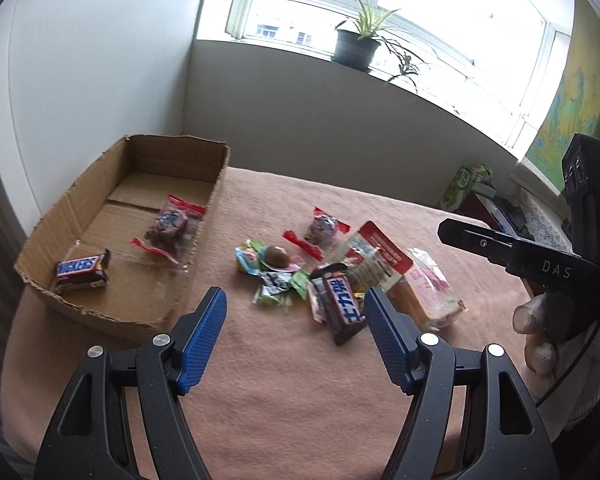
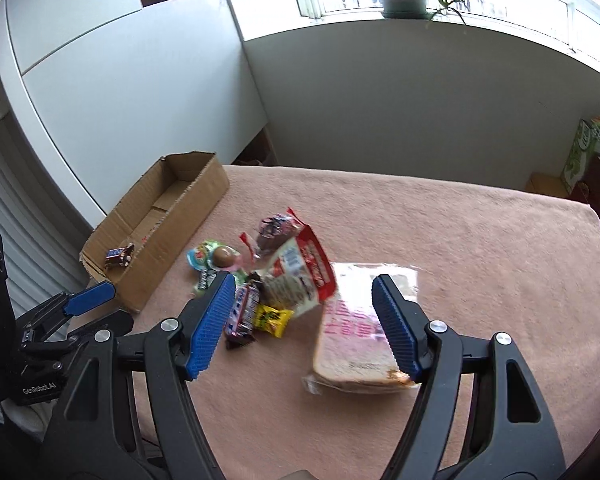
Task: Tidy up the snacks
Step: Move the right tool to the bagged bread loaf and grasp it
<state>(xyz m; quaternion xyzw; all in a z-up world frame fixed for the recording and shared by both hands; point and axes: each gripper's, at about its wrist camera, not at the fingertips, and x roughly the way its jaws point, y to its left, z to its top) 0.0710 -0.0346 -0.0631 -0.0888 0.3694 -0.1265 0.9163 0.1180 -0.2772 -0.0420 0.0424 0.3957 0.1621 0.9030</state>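
Meanwhile, both blue-padded black grippers, left gripper (image 1: 296, 308) and right gripper (image 2: 304, 300), gape released, grasping nothing. At upper left, the open brown cardboard box (image 1: 204, 200) holds a brown Snickers bar (image 1: 82, 270).

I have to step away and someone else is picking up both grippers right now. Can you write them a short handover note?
Left gripper: open, empty, over the cloth near the pile.
Right gripper: open, empty, jaws either side of the wrapped sandwich in its view, not pressing it.
Done: the cardboard box holds a Snickers bar and a red-edged clear packet.
Left: the pile on the pink tablecloth, namely a second red-edged packet, a chocolate egg candy, a dark bar with blue label, a red-and-white pouch, a yellow sweet, small wrapped sweets and the sandwich.
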